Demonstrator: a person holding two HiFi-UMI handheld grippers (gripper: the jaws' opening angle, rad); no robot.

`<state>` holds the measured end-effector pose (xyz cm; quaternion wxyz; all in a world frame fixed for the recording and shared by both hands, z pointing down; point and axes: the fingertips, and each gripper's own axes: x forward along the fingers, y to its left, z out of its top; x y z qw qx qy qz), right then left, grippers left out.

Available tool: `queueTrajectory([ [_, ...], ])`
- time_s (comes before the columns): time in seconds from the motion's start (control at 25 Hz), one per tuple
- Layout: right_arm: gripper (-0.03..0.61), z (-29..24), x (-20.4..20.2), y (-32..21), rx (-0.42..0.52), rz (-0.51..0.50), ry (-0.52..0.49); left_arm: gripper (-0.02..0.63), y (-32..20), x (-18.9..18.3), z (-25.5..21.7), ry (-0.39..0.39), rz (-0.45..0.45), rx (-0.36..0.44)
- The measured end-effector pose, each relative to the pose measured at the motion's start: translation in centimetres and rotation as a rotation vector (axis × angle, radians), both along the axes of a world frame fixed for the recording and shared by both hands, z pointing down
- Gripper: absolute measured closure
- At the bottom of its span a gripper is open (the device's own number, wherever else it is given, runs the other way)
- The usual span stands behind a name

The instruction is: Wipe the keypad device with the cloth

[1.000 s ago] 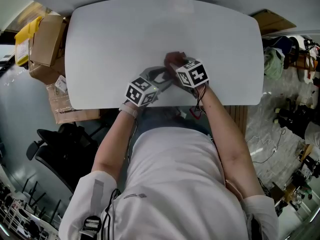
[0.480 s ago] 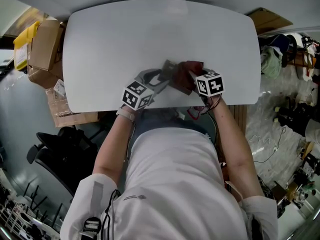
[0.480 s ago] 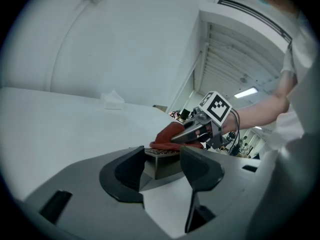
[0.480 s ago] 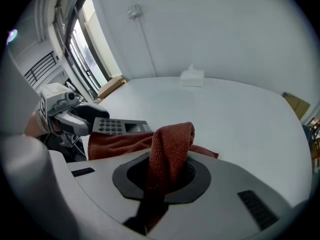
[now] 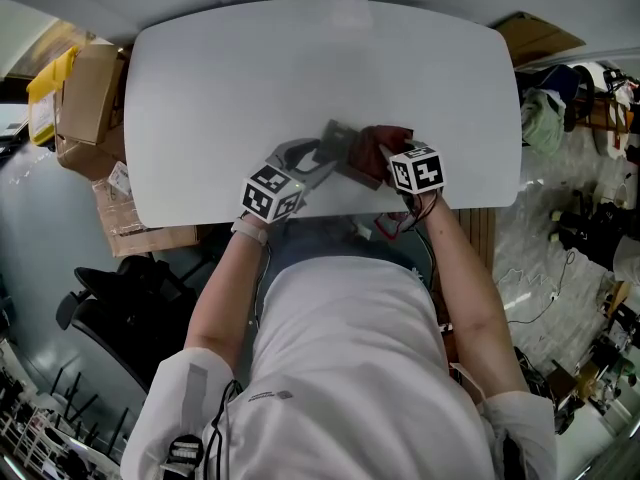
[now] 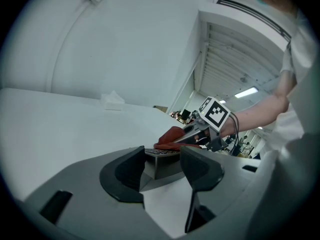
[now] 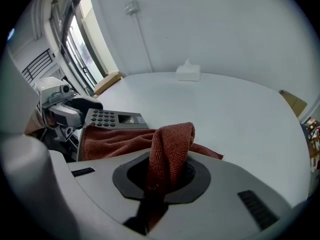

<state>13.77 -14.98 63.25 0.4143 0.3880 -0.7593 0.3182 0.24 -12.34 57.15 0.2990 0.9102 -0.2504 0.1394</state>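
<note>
A grey keypad device (image 5: pixel 338 136) lies near the front edge of the white table (image 5: pixel 300 58). My left gripper (image 5: pixel 316 161) is shut on the near end of the device (image 6: pixel 161 160), one jaw on each side. My right gripper (image 5: pixel 386 164) is shut on a red-brown cloth (image 5: pixel 376 148), which is bunched just right of the device and partly draped on it. In the right gripper view the cloth (image 7: pixel 167 146) rises in a fold between the jaws, and the device's keys (image 7: pixel 105 118) show beyond it. The right gripper (image 6: pixel 196 134) presses the cloth (image 6: pixel 171 136) onto the device's far end.
A white tissue box (image 7: pixel 188 72) stands at the far side of the table. Cardboard boxes (image 5: pixel 85 98) are stacked off the table's left edge, and a black office chair (image 5: pixel 125 288) stands below them. Bags and clutter (image 5: pixel 575 128) cover the floor at the right.
My right gripper has drawn the cloth to the right, off the middle of the device to its right end. The left gripper has stayed on the device.
</note>
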Motion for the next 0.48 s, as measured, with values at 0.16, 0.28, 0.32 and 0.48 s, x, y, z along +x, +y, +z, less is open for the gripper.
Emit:
queueTrajectory([
  [0.16, 0.525, 0.3, -0.5, -0.6, -0.011, -0.019, 0.005, 0.396, 0.0, 0.1, -0.1, 0.009, -0.005, -0.001],
  [0.28, 0.526, 0.6, -1.0, -1.1, -0.01, -0.028, 0.027, 0.396, 0.0, 0.1, -0.1, 0.015, -0.003, -0.004],
  [0.32, 0.526, 0.7, -1.3, -1.3, -0.009, -0.03, 0.025, 0.396, 0.0, 0.2, -0.1, 0.017, -0.002, -0.004],
  [0.48, 0.526, 0.9, -2.8, -1.9, -0.001, -0.065, 0.039, 0.396, 0.0, 0.3, 0.0, 0.023, 0.003, -0.001],
])
